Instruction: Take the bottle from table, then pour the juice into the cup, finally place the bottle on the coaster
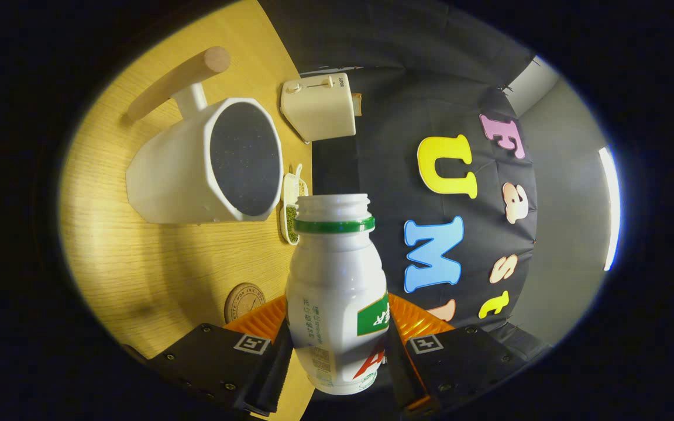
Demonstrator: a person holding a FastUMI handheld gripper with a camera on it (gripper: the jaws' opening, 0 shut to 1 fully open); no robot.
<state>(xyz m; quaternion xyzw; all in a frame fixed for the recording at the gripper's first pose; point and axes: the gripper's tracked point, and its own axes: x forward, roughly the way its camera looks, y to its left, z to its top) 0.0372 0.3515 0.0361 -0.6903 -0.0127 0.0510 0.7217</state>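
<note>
Gripper (337,345) clamped on the bottle (337,280): both fingers press its lower body, one per side, bottle seated between them w/ its base nearest the camera and neck pointing fwd along the fingers. Bottle is white plastic, green ring at the neck, cap off, threaded mouth open; label w/ green and red patches on the side facing cam (text not legible enough to note). Whole view is rolled approx. a quarter turn, so the table (155,257), light wood grain, stands as a vertical plane on one side and the booth's black cloth wall on the other; bottle thus looks tipped well over rel. to the tabletop, mouth pointing toward the table's far edge. Cup (196,169): white, faceted body, dark interior, w/ a long wooden handle (179,82) on a white stub; it stands on the table beyond and to the side of the bottle mouth, opening facing cam. Bottle mouth is near the cup rim but apart from it, not over the opening as far as I can tell. No liquid stream visible; can't tell fill level in bottle or cup. Coaster (245,301): small round wooden disc w/ printed ring, flat on the table just beside the finger on that side, nothing on it. Small white dish (291,210) holding green bits sits btw. cup and bottle neck, at table edge. Cream toaster (318,107) further back on the table, past the cup.
</note>
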